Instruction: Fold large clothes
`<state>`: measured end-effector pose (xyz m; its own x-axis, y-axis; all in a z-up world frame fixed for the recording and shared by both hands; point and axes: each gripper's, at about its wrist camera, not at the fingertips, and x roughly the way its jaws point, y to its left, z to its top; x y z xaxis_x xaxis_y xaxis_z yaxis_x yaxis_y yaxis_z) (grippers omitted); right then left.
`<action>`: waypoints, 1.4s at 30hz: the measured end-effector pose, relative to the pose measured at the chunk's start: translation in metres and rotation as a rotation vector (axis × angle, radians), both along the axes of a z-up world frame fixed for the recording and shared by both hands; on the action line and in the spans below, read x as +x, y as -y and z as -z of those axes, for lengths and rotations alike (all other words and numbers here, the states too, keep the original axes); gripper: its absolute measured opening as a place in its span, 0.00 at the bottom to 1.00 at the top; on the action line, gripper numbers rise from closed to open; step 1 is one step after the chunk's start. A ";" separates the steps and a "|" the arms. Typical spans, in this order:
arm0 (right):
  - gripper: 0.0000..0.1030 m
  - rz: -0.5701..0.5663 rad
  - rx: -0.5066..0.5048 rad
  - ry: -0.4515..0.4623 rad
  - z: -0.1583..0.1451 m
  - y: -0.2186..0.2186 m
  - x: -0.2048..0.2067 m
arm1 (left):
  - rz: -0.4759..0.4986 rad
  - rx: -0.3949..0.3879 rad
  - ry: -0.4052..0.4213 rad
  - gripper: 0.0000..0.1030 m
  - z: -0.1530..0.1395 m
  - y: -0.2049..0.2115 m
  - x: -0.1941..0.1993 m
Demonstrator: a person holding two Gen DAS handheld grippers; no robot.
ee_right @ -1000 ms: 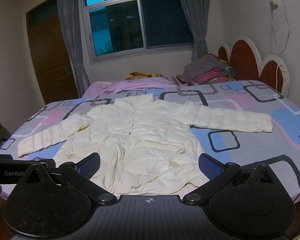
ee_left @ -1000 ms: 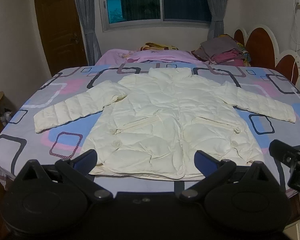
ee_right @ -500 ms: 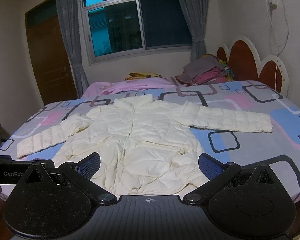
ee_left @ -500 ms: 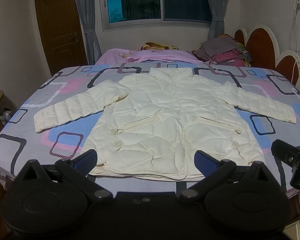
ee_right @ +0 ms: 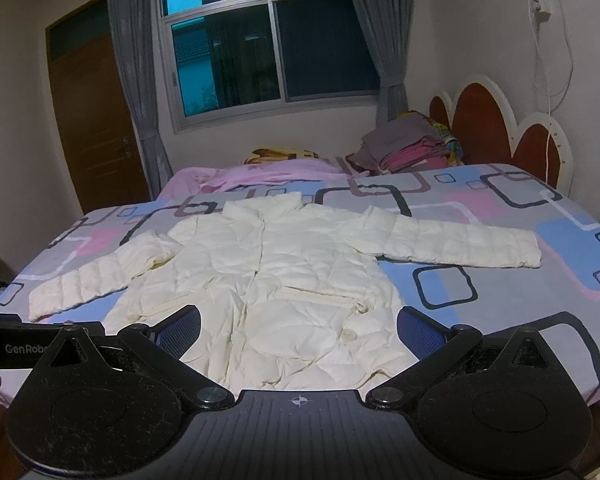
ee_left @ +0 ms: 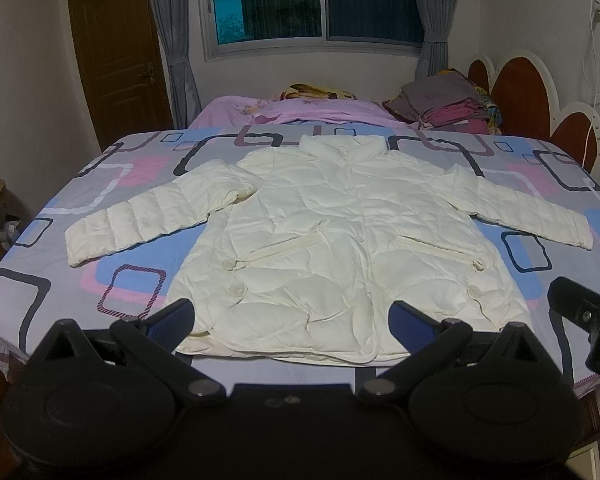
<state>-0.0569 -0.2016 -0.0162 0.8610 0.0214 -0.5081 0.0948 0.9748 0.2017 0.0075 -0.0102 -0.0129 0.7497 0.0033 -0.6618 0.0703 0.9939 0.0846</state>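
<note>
— Where's the jacket [ee_left: 340, 240]?
— Flat on the bed [ee_left: 132, 176], sleeves spread, its hem just ahead of both sets of fingers.
— And the fingers?
— Left gripper [ee_left: 292, 320] spread wide, holding nothing. Right gripper [ee_right: 298, 330] the same, over the hem.

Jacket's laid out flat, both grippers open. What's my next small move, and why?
Probably bring the left gripper down to the left sleeve cuff: the white jacket lies spread and unfolded, and both grippers, including the right gripper, hold nothing.
</note>
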 end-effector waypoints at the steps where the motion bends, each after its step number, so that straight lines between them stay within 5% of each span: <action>1: 1.00 0.000 0.001 0.000 0.000 0.000 0.000 | 0.001 0.000 0.000 1.00 -0.001 -0.001 0.001; 42: 1.00 0.048 -0.008 -0.030 0.009 0.010 0.039 | 0.003 -0.010 -0.025 1.00 0.006 -0.015 0.050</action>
